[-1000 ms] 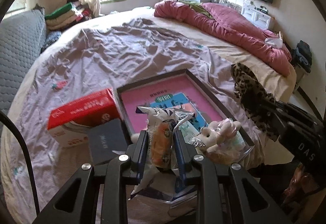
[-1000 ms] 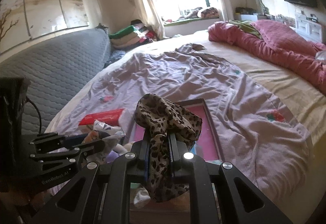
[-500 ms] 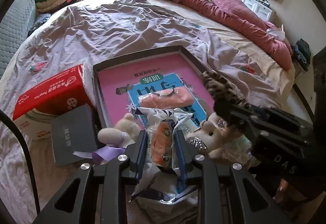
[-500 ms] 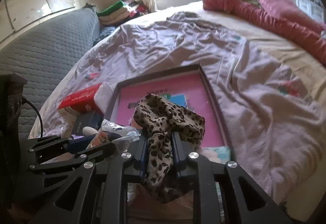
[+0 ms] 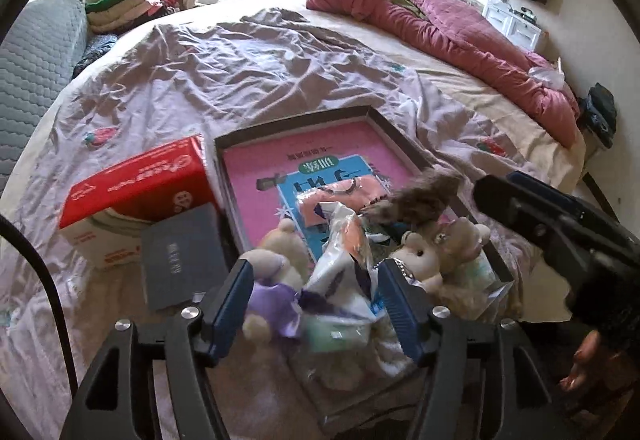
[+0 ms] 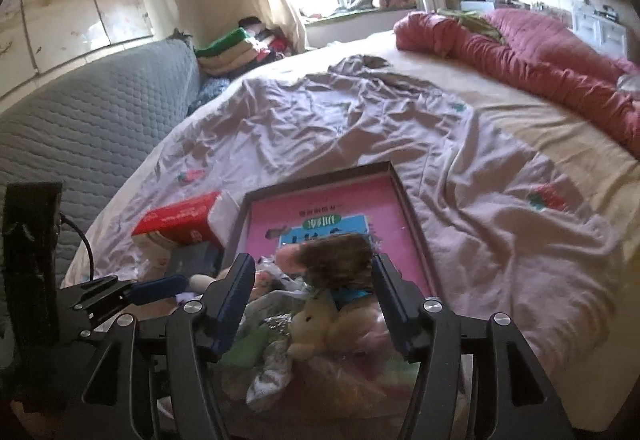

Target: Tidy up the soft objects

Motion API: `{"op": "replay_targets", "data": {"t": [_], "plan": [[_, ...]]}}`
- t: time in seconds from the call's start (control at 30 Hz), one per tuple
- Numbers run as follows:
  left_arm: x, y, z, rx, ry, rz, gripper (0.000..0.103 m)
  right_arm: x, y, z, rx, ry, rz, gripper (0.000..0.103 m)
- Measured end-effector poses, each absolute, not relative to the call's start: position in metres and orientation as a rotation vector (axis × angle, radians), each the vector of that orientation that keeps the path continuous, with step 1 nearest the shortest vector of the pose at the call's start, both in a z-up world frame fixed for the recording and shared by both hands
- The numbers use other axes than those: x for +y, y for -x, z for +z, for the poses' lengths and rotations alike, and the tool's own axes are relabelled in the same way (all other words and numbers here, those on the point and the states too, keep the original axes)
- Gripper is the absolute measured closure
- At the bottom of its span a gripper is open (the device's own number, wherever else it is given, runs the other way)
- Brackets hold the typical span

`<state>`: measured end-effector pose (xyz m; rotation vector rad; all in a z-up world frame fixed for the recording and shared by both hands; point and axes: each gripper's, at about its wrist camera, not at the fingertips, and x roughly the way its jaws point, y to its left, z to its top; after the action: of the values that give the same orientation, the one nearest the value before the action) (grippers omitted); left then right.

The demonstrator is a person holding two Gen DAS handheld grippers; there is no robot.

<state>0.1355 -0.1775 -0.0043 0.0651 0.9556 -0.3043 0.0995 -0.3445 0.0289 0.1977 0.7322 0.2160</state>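
Both claws opening, released — left gripper (image 5: 316,294) over crinkly packet (image 5: 340,240), right gripper (image 6: 314,292) over blurred leopard cloth (image 6: 336,260); plush toys crowd tray (image 5: 296,116), red box (image 5: 136,184) beside.

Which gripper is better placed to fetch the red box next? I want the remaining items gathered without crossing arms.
Probably the left gripper. Its jaws are opening over the plush toys, and the red box lies on its side of the tray. The right gripper is farther off, its jaws opening beside the blurred leopard-print cloth.
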Motion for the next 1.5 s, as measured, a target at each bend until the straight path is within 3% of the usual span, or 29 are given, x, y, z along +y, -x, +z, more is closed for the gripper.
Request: {"op": "replay_targets", "data": {"t": [0.57,0.7,1.5], "plan": [[-0.159,-0.113,0.028,0.894,-0.058,-0.260,0.032,-0.336,-0.073,0.062,0.681,-0.118,0.197,0.040],[-0.156,-0.110,0.031,0.886,-0.054,-0.257,0.026,-0.332,-0.070,0.063,0.669,-0.102,0.192,0.025],[-0.119,-0.066,0.040,0.855,-0.030,-0.161,0.021,-0.306,-0.015,0.063,0.617,-0.069,0.129,0.021]]}}
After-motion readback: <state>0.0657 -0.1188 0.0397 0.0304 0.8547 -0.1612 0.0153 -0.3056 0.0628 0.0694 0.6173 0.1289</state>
